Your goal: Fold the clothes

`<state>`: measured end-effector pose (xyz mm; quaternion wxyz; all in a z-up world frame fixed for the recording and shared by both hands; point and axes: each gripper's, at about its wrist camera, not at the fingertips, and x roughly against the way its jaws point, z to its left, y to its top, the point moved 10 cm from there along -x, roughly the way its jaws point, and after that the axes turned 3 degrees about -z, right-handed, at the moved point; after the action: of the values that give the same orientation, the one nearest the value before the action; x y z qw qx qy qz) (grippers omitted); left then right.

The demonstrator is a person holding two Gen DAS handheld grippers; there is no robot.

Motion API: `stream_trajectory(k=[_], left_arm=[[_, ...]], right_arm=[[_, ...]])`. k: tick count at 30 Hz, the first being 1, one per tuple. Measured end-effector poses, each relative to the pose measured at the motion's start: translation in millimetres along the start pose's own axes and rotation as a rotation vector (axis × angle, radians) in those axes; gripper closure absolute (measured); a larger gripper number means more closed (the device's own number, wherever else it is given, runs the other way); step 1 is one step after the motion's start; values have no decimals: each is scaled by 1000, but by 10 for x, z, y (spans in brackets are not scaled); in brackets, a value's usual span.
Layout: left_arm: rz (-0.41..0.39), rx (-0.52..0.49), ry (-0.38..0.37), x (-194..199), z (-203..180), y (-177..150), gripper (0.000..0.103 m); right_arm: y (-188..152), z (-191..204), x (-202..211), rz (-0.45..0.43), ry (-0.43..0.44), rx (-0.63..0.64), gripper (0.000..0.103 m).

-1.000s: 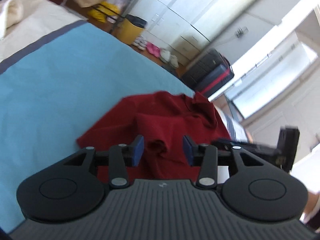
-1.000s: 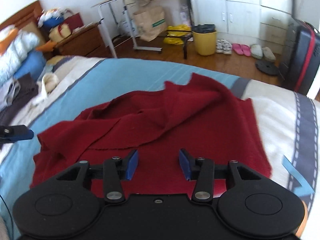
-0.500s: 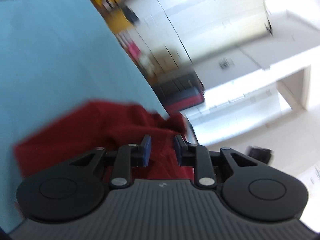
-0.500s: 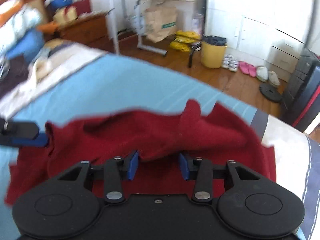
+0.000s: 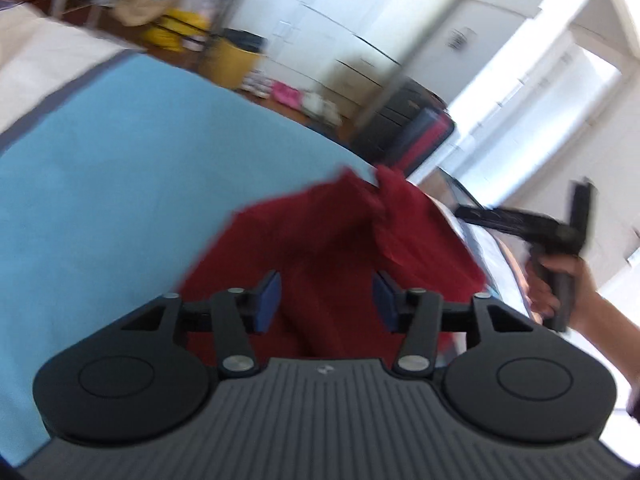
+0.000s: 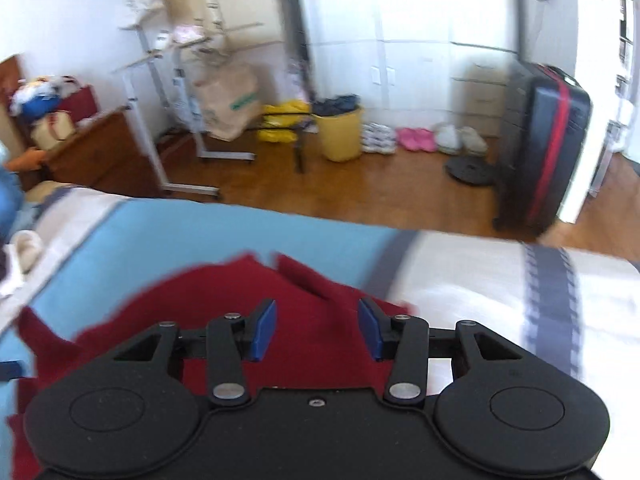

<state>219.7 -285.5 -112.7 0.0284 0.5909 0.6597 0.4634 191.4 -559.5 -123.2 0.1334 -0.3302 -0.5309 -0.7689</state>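
A dark red garment (image 5: 336,240) lies rumpled on the light blue bedspread (image 5: 100,168). My left gripper (image 5: 326,300) is open, its blue pads apart, just above the garment's near part. In the right wrist view the same garment (image 6: 224,304) lies bunched below my right gripper (image 6: 317,330), which is open and empty. The right gripper also shows in the left wrist view (image 5: 560,232), held in a hand at the far right. Both views are blurred by motion.
The bed's cream part with a grey patterned stripe (image 6: 552,300) lies to the right. Beyond the bed's edge are wooden floor, a yellow bin (image 6: 340,132), shoes (image 6: 416,140), a black and red suitcase (image 6: 548,148), a metal rack (image 6: 160,100) and a wooden dresser (image 6: 88,148).
The left gripper's jaws narrowed half a second ago and are wide apart again. Both grippers have tilted up and drawn back. The garment lies more bunched than a second ago.
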Motion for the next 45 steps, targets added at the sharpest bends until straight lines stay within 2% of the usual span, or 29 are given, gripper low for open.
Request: stream_trajectory(k=[1, 4, 6, 7, 9, 11, 12, 15, 17, 20, 21, 22, 23, 25, 27, 28, 29, 31, 32, 33, 35, 38, 40, 41, 43, 45], left_arm=[[11, -3, -5, -61, -45, -13, 44], [27, -47, 99, -320, -32, 4, 40], [43, 46, 139, -457, 119, 7, 40], [32, 88, 155, -482, 200, 16, 40], [-10, 133, 235, -481, 395, 74, 40], [-73, 183, 317, -401, 594, 194, 40], [-107, 221, 332, -346, 678, 261, 40], [-158, 304, 301, -179, 768, 335, 40], [-147, 296, 273, -134, 691, 298, 40], [-84, 228, 245, -219, 537, 178, 40], [-63, 206, 242, -248, 495, 133, 40], [-47, 186, 253, -264, 462, 86, 40], [-31, 167, 263, -285, 429, 38, 40], [17, 131, 289, -381, 360, -59, 40], [94, 70, 359, -415, 349, -161, 40], [105, 57, 371, -390, 321, -182, 40], [115, 44, 384, -366, 294, -202, 40], [134, 21, 409, -309, 240, -240, 40], [130, 21, 421, -240, 224, -242, 40], [125, 17, 431, -174, 208, -253, 40], [117, 4, 445, -13, 150, -269, 37], [102, 7, 430, 192, 80, -303, 36], [83, 45, 373, 283, 9, -340, 36], [76, 66, 337, 308, -25, -351, 36], [59, 100, 240, 281, -144, -332, 36], [32, 56, 186, 230, -320, -287, 36]], right_arm=[[-7, -80, 16, -2, -9, -13, 52], [-29, -322, 63, -7, -35, -52, 52], [-44, -480, 94, -10, -52, -77, 52], [-38, -472, 61, -8, -50, -75, 52], [-26, -455, -6, -3, -45, -70, 52], [-14, -439, -72, 1, -40, -66, 52], [-8, -431, -106, 3, -38, -64, 52], [10, -407, -205, 9, -30, -58, 52], [22, -390, -272, 14, -26, -53, 51], [40, -365, -370, 19, -19, -46, 52], [63, -328, -363, 3, -26, -15, 85], [86, -291, -356, -13, -33, 15, 96], [112, -254, -345, -31, -42, 47, 97], [292, -214, -114, -176, -123, 137, 98], [320, -324, -47, -180, -189, 132, 97], [333, -379, -12, -181, -222, 129, 97], [344, -434, 21, -182, -254, 125, 96], [233, -536, -54, -96, -270, 85, 89], [205, -586, -51, -84, -305, 78, 80], [194, -630, -15, -93, -342, 70, 61], [160, -711, 111, -117, -392, 25, 47], [14, -701, 304, -94, -290, -90, 48], [-152, -647, 408, -51, -231, -134, 48], [-250, -655, 496, -28, -233, -176, 48], [-411, -493, 668, 29, -198, -212, 46], [-570, -329, 845, 86, -163, -248, 47]])
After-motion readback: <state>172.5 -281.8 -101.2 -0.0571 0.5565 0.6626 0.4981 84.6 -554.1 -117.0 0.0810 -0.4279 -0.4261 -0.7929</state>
